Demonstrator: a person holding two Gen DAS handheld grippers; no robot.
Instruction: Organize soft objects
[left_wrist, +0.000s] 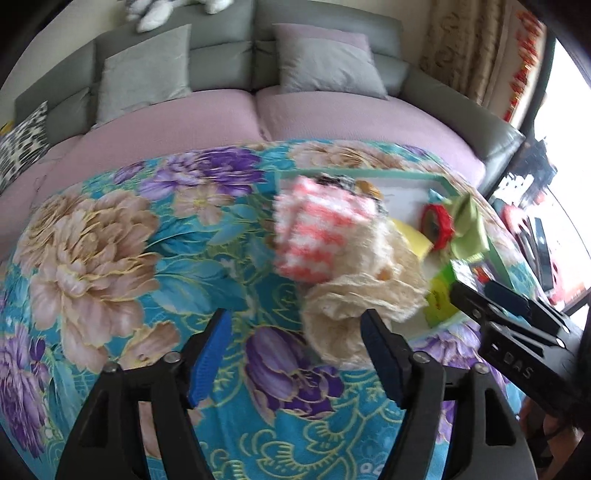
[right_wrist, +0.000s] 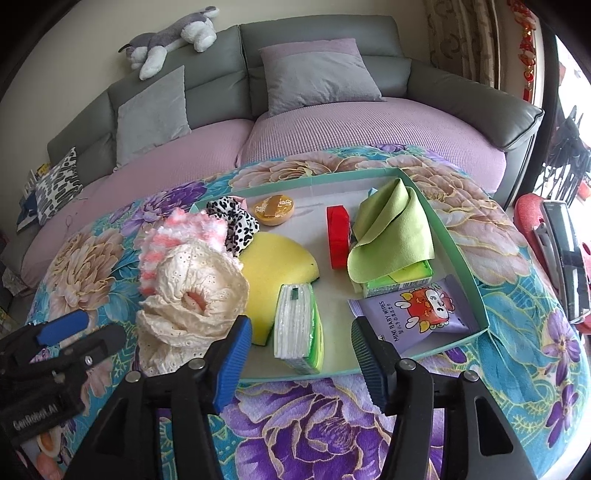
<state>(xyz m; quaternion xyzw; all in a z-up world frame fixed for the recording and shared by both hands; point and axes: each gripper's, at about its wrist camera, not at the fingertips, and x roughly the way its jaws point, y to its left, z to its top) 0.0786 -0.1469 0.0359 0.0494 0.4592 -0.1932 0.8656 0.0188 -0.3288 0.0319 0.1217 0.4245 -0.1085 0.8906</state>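
Left gripper (left_wrist: 295, 354): jaws spread wide, nothing between the pads; only flowered tablecloth (left_wrist: 110, 229) shows in the gap.
Right gripper (right_wrist: 299, 354): jaws wide apart and empty, poised over the near rim of the shallow green tray (right_wrist: 458, 243).
Cream lace cloth (right_wrist: 192, 291): heaped just ahead and to the left of the right gripper, lying over the tray's left edge, partly on the tablecloth.
Pink-and-white fuzzy cloth (right_wrist: 177, 236): behind the lace heap, touching it, also at the tray's left edge.
Risk, slipping out: the lace heap straddles the rim, so a nudge from either claw probably tips it onto the table.
Risk, double grab: the two cloths lie pressed together; closing on one likely drags the other.
Risk, wrong item: the tissue pack (right_wrist: 299, 325) stands directly ahead between the right jaws, with the yellow sponge (right_wrist: 277, 266) just beyond it; a careless close takes that instead.
Risk, collision: both grippers sit near the same heap and may knock together.
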